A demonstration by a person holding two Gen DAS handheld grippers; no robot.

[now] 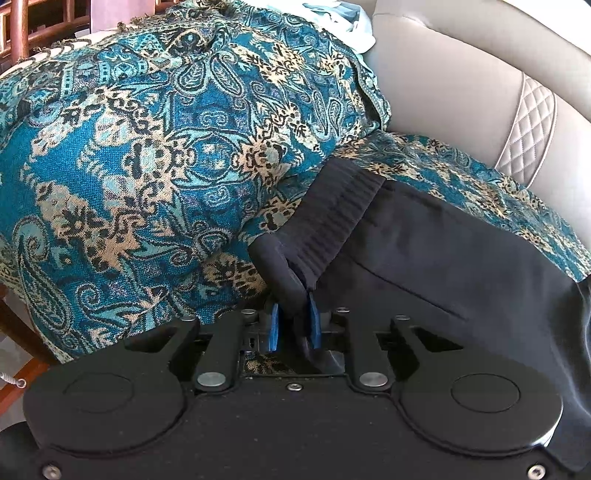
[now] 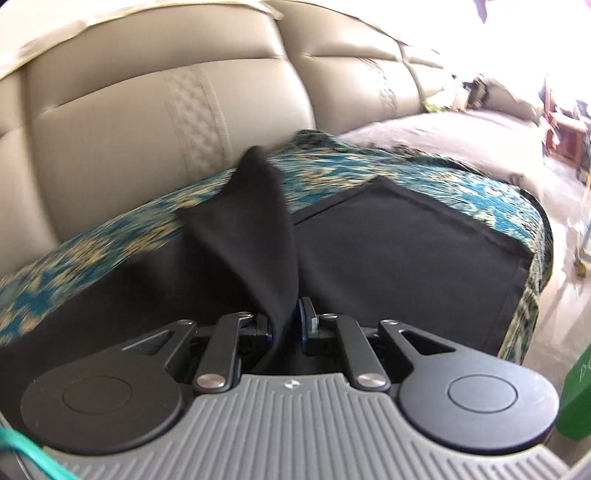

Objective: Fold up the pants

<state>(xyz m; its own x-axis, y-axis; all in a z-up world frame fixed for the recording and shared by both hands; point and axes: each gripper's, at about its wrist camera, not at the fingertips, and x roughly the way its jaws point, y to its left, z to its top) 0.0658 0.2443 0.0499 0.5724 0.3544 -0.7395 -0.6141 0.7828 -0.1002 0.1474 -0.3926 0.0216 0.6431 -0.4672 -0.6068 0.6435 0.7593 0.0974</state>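
Black pants lie spread on a teal paisley throw that covers a sofa seat. In the left wrist view my left gripper is shut on the pants, with a corner of the ribbed waistband pinched between its blue pads. In the right wrist view the pants lie flat across the throw. My right gripper is shut on a flap of black cloth that stands up in a peak above the flat part. That view is blurred.
The beige quilted sofa backrest rises just behind the pants. A pale cloth lies at the top of the throw. A wooden chair stands at far left. Floor and clutter show at right.
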